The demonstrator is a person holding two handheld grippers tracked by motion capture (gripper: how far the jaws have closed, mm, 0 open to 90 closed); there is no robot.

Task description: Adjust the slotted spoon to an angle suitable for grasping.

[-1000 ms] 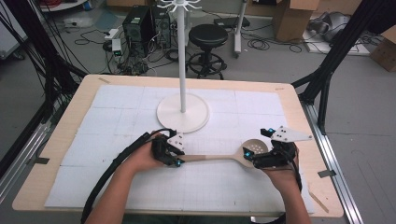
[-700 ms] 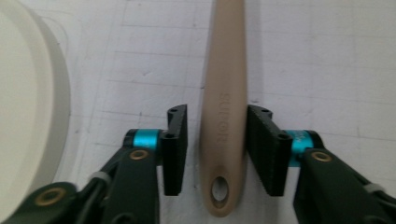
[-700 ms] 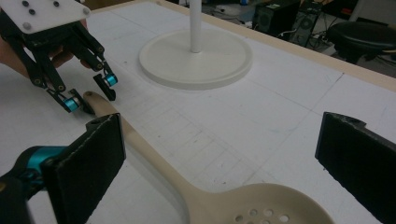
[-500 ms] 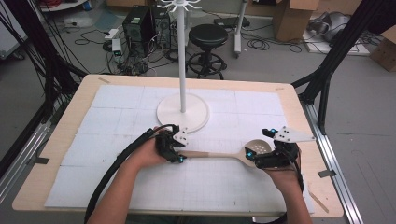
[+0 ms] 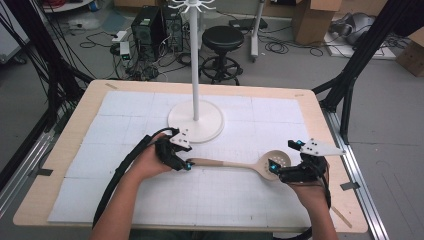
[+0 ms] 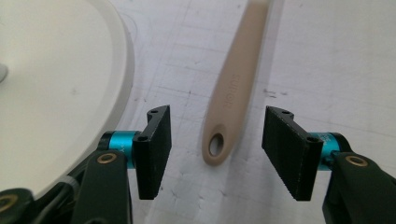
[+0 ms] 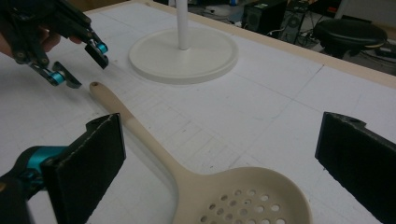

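Note:
A beige slotted spoon (image 5: 235, 163) lies flat on the white gridded mat, bowl to the right. My left gripper (image 5: 187, 165) hovers at the handle's end (image 6: 223, 116); its jaws have just been opening and stand apart on either side of the handle without touching it. My right gripper (image 5: 283, 154) sits at the perforated bowl (image 7: 243, 198) with its jaws wide open, pads (image 7: 88, 163) clear of the spoon. The left gripper (image 7: 80, 65) also appears open in the right gripper view, just above the handle's tip.
A white stand with a round base (image 5: 196, 122) and tall pole (image 5: 194, 60) rises behind the spoon, its base close to the left gripper (image 6: 56, 93). The wooden table edge (image 5: 327, 130) runs close on the right. A stool (image 5: 222, 40) and computers stand beyond the table.
The left jaws have opened and let go of the handle's end, and the left hand has drawn back slightly toward the stand. The right hand has stayed put.

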